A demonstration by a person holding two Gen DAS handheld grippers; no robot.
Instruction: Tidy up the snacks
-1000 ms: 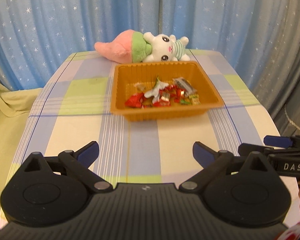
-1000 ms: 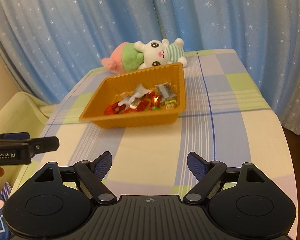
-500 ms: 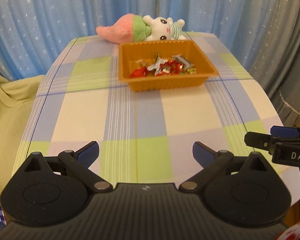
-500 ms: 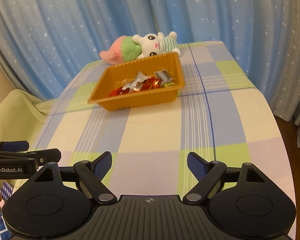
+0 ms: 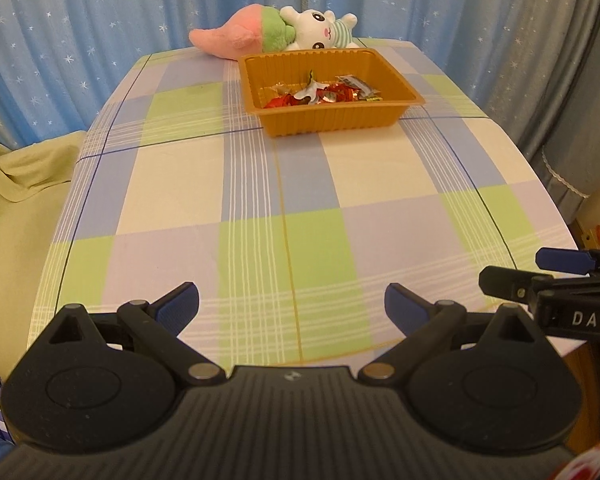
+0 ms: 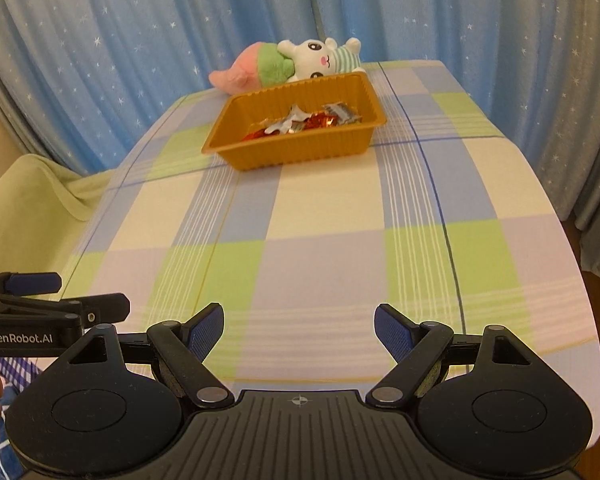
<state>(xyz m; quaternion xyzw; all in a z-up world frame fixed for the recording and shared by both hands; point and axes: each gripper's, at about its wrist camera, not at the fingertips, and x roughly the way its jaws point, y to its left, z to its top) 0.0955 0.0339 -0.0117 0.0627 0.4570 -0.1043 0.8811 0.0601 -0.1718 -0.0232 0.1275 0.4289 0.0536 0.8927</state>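
An orange plastic tray (image 5: 400,118) with ribbed walls sits level toward the far end of the table, at about 12 o'clock in the left wrist view and 11 o'clock in the right wrist view (image 6: 300,152). Inside it lies a loose heap of wrapped snacks (image 5: 320,94), red, silver and gold foil, gathered on the tray's floor (image 6: 300,122).

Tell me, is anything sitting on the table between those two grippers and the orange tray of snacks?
Nothing visible. Only bare checked tablecloth lies between the left gripper, the right gripper and the orange tray. The plush toy lies behind the tray.
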